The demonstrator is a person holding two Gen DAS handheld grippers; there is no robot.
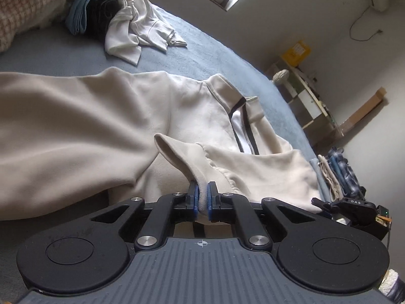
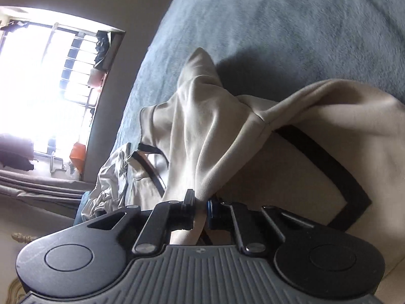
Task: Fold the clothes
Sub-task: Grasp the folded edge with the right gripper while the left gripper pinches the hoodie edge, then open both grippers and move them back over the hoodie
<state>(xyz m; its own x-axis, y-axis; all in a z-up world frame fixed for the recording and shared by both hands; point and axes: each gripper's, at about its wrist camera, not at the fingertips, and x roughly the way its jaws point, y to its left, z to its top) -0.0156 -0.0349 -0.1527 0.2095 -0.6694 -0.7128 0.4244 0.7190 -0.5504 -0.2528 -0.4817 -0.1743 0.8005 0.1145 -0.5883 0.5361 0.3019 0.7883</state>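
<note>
My left gripper [image 1: 201, 193] has its jaws clenched on a cuff-like fold of the cream jacket [image 1: 101, 116], and my right gripper [image 2: 201, 206] has its jaws clamped on another bunch of that same jacket, lifted into a peak. The jacket sprawls across the blue bed [image 1: 202, 50], its dark-edged zipper [image 1: 243, 126] lying open toward the bed's right edge. Farther up the bed I see a crumpled white garment [image 1: 136, 27] beside a blue-and-black pile of clothes [image 1: 88, 15].

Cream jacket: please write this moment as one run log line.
left claw: shut on cream fleece zip jacket | right claw: shut on it | blue bed
</note>
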